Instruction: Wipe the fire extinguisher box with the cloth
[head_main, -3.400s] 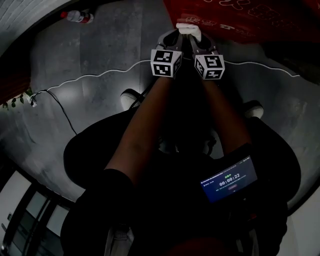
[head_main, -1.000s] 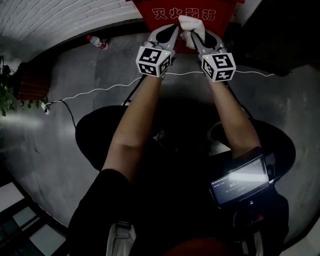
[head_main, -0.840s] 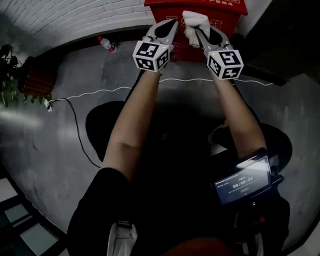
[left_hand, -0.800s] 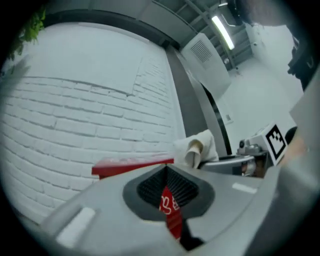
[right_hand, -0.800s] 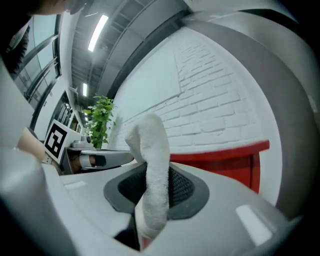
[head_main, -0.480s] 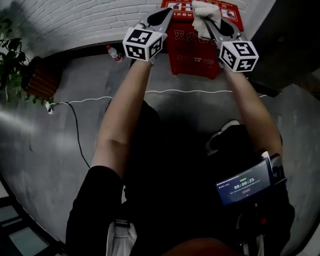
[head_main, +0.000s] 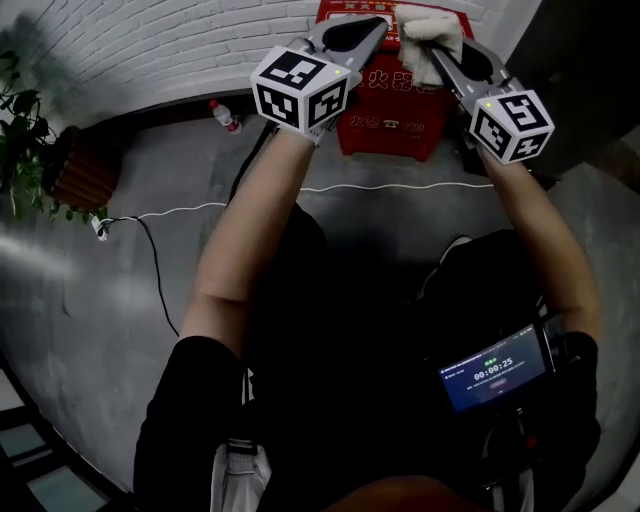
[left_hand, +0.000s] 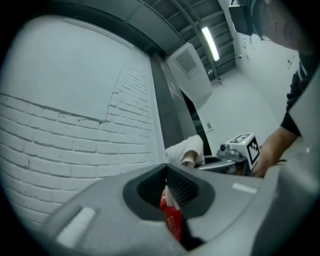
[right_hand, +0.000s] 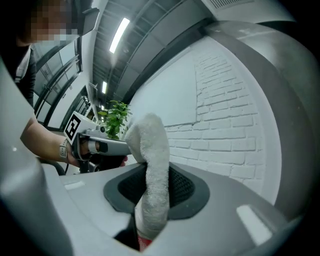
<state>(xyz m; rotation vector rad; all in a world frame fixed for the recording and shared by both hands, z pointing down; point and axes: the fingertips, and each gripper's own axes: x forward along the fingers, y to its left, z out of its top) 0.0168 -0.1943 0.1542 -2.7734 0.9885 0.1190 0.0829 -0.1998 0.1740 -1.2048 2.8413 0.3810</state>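
One fire extinguisher box (head_main: 392, 105) stands on the grey floor (head_main: 120, 300), its back to the white brick wall (head_main: 150, 40). It is a red, flat-faced cabinet, and the front, with its white characters, is turned toward the person. Its top edge runs out of the head view, so whether it is taller than it is wide is hard to judge.

One cloth (head_main: 432, 35), white with a thick towelling nap, is up in front of the top of the box. The right claw (head_main: 440, 58) is clamped on it. In the right gripper view the cloth (right_hand: 150, 145) rises from between the ribbed black pads of that claw (right_hand: 150, 197) as a folded strip. Its long axis is upright and its rounded top curls over toward the other gripper.

The left claw (head_main: 375, 22) is held just beside it, at about the same height. In the left gripper view this claw (left_hand: 166, 170) has its jaws together, apparently with nothing between them. A sliver of the red box (left_hand: 171, 222) shows through the slit below.

Both grippers have smooth grey shells, and each carries a cube of black-and-white squares.

On the floor lie one clear plastic bottle (head_main: 224, 116) with a red cap, close to the wall, and one thin white cable (head_main: 200, 210) that snakes across. One leafy green plant (head_main: 20, 130) stands at the far left.
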